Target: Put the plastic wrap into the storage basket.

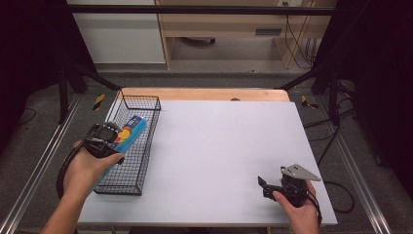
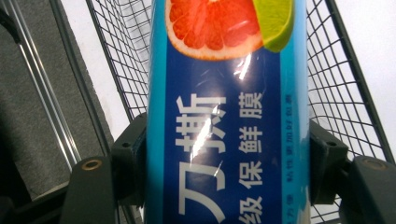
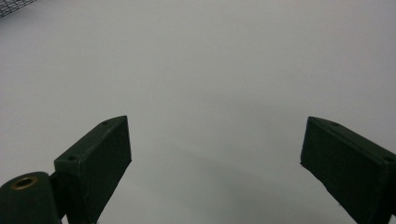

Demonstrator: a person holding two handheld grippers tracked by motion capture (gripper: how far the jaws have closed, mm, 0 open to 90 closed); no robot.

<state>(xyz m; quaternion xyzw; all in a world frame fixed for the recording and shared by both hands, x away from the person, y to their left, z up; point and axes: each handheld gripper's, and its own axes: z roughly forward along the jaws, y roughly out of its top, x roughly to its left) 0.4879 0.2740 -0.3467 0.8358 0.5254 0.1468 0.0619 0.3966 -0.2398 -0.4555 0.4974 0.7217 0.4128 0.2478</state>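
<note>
A long blue box of cling film [image 1: 130, 130] with fruit pictures on it hangs over the black wire basket [image 1: 146, 105] at the table's left side. My left gripper [image 1: 114, 141] is shut on it. In the left gripper view both black jaws press the sides of the blue box [image 2: 226, 140], with the wire basket [image 2: 345, 93] beneath it. My right gripper [image 1: 263, 187] rests low at the table's front right, open. In the right gripper view the right gripper [image 3: 215, 144] has its jaws wide apart with nothing but white table between them.
The white table top [image 1: 219, 146] spreads between the two hands. A wooden strip [image 1: 204, 94] runs along its far edge. Grey floor and metal rails [image 1: 29, 175] lie left of the table. A corner of the basket [image 3: 14, 5] peeks in at top left of the right gripper view.
</note>
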